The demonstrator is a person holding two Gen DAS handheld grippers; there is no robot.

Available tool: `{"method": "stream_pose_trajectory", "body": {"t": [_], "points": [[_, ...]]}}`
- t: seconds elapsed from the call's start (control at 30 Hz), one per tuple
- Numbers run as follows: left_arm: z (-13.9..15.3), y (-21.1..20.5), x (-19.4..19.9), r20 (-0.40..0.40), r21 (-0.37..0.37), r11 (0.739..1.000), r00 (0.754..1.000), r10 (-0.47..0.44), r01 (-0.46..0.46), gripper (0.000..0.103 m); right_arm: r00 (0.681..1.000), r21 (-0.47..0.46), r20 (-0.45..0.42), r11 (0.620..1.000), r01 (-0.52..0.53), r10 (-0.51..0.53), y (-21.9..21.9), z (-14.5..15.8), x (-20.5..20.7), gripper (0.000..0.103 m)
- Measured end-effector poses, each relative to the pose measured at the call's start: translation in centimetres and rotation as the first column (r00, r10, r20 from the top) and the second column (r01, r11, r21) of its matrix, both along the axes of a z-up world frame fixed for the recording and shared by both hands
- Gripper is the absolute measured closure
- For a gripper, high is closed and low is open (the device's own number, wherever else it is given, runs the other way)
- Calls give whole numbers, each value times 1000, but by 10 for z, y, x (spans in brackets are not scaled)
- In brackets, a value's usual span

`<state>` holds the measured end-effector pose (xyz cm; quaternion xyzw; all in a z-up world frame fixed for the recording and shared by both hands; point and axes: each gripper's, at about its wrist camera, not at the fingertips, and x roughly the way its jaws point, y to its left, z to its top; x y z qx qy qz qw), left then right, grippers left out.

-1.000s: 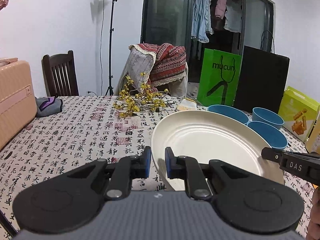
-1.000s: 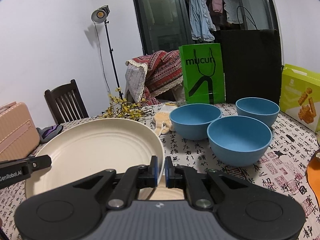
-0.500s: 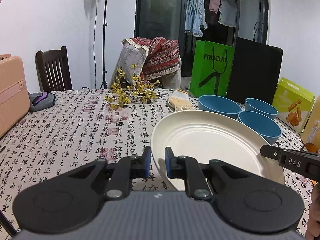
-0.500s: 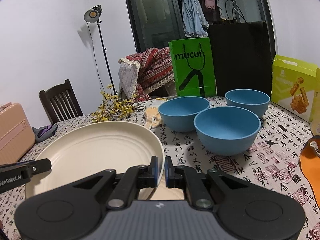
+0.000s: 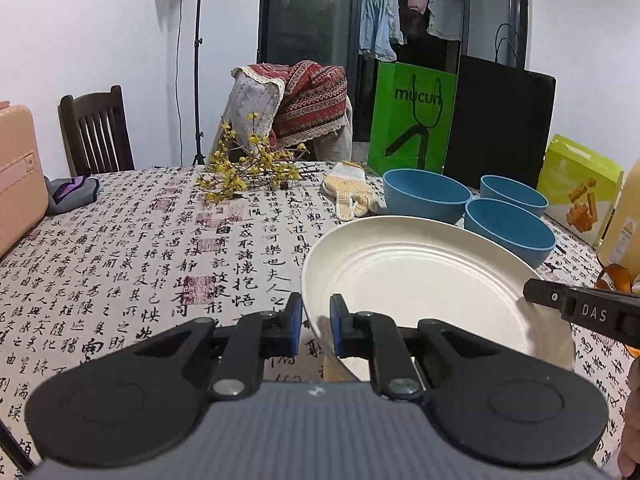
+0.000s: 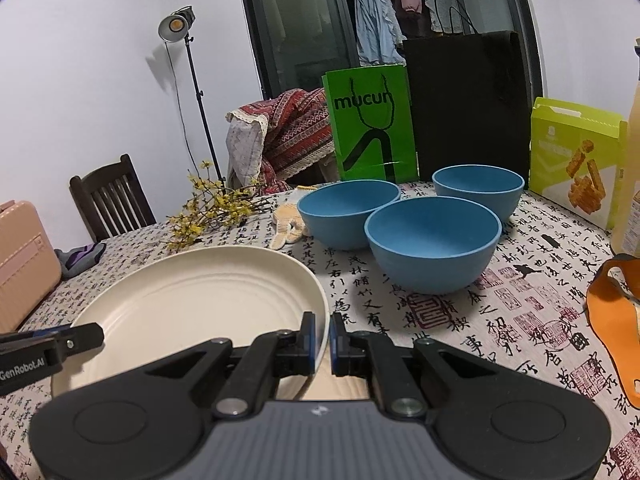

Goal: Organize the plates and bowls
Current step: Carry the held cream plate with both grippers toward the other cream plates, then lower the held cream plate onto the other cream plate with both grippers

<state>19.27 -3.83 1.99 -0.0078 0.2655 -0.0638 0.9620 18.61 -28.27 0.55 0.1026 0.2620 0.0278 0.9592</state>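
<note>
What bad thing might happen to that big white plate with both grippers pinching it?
The cream plate is held only by its rim, the left gripper on one edge and the right gripper on the other. If one slips or moves faster, the plate may tilt and drop onto the table. The three blue bowls stand close beside it, so a swing that way might knock the nearest one.
</note>
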Motion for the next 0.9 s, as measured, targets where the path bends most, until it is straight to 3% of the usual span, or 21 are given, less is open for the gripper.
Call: {"method": "stream_pose_trajectory", "body": {"t": [0.9], "points": [[-33,-23,-7,-25,76,996,999,-34,36,88,1000,-57,6,998,25,-25,-10,-23,-15,96]]}}
